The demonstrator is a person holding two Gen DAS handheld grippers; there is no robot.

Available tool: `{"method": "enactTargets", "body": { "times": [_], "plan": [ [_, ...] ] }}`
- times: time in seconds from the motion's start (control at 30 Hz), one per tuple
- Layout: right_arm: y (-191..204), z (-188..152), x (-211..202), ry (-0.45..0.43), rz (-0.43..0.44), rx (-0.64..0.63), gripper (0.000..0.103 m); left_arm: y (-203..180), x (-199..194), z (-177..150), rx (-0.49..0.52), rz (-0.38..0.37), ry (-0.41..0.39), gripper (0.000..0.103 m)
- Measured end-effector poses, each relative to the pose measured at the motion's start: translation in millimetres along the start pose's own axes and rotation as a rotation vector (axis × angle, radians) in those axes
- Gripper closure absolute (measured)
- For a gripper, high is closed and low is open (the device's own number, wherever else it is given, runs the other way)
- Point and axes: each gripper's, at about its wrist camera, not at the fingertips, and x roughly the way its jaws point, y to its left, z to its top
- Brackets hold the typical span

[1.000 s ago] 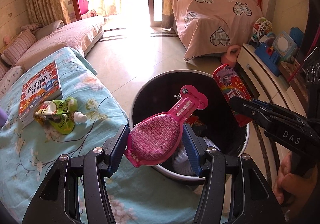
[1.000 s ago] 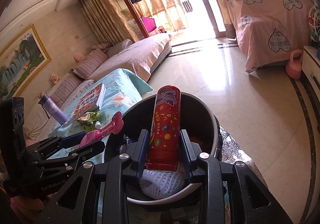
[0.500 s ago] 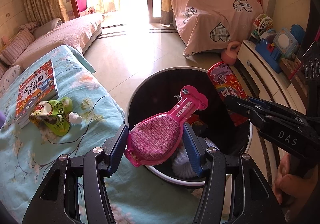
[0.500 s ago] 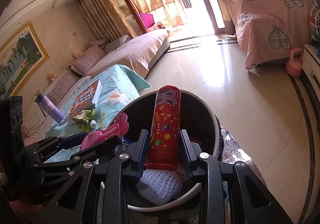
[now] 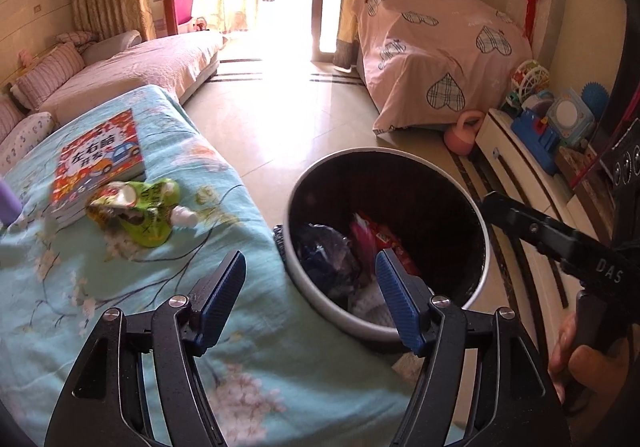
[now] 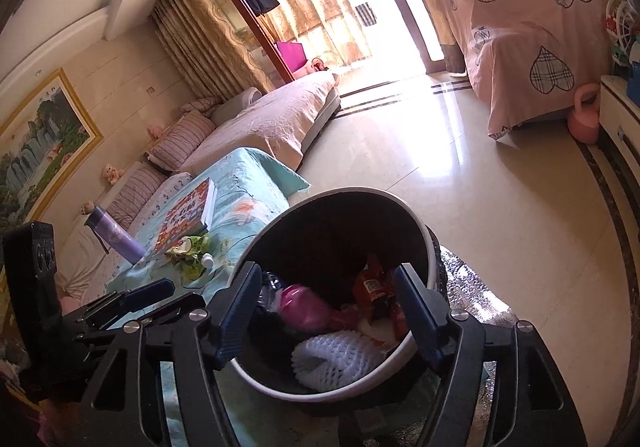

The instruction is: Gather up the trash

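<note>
**Both grippers empty over the bin, jaws spreading**

We have the left gripper [image 5: 310, 293] tipped steeply down, poised at the near rim of the trash bin [image 5: 478, 289], where the bin meets the teal floral blanket [image 5: 224, 207]. Its jaws are opening as we watch, standing wide, and nothing sits between the blue pads [image 5: 394, 301]: one pad hangs over the blanket, the other over the bin's mouth.

The right gripper [image 6: 328, 309] leans down more gently, straight over the same bin [image 6: 430, 243]. Its jaws are opening too, spread nearly across the bin's width, with nothing pressed between them. From the left camera we see this gripper reaching in from the bin's far side, with the person's hand [image 5: 584, 359] wrapped around its handle.

Down inside the bin lies the trash: a pink packet [image 6: 302, 305] near the middle, a red wrapper [image 6: 374, 289] beside it against the wall, a white foam net [image 6: 336, 361] at the near rim, and a dark blue crumpled bag [image 5: 324, 253] on the blanket side.

Outside the bin, a crumpled green pouch [image 5: 142, 213] lies on the blanket, touching the corner of a picture book [image 5: 98, 161]. A purple bottle [image 6: 114, 237] stands beyond the book, farther from the bin.
</note>
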Motion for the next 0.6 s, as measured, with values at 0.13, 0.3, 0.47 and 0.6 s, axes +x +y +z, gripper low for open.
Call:
{"method": "enactTargets", "body": {
  "times": [0.13,0.3,0.47,0.6],
  "plan": [
    [15.9,-9.4,-21.7,-0.038,0.027,0.005,0.015,20.2,-27.5,-22.6,-0.08,-0.001,-0.041,0.024],
    [44.9,-32.2,-40.2,-0.054,0.066,0.008,0.006,48.2,-57.9,-58.8,-0.182,-0.002,-0.072,0.024],
    [77.2,-58.8,-51.6,-0.072,0.068,-0.048,0.003,77.2,-86.7,-95.2,-0.267,0.026,-0.093,0.021],
    [104.1,-76.1,-58.1,-0.089,0.064,-0.107,0.003,94.4,-111.2,-112.0,-0.307,0.037,-0.134,0.02]
  ]
}}
